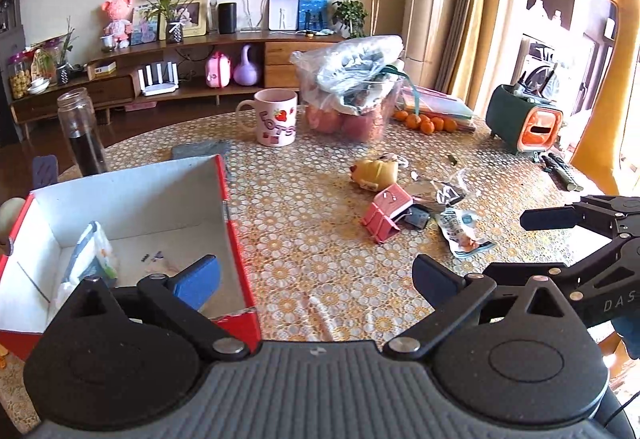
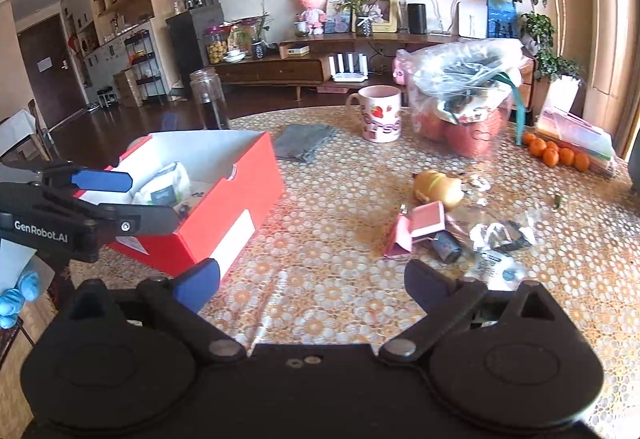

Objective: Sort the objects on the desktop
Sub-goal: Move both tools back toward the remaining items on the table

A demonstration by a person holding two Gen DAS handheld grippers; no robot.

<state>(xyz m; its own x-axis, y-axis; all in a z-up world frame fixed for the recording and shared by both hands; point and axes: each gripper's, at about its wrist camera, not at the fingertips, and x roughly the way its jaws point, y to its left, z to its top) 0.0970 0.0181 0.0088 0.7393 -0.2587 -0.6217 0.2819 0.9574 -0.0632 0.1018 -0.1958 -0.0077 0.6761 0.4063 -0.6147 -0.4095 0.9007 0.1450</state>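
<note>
Both tools, the left tool (image 1: 316,279) and the right tool (image 2: 312,279), hang released with nothing between their fingers above the patterned worktop (image 1: 320,199). Unsorted clutter, including a pink clip (image 2: 416,227) and crumpled wrappers (image 2: 500,235), lies well right of the red box (image 2: 224,199), which already holds a packet (image 2: 164,185). To do this step well, one tool probably should straddle a single item squarely, clench only once it sits between the fingers, then carry it over the box rim.

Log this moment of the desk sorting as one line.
left gripper: open, empty | right gripper: open, empty | red box: holds a packet | pink clip, wrappers: on table
</note>
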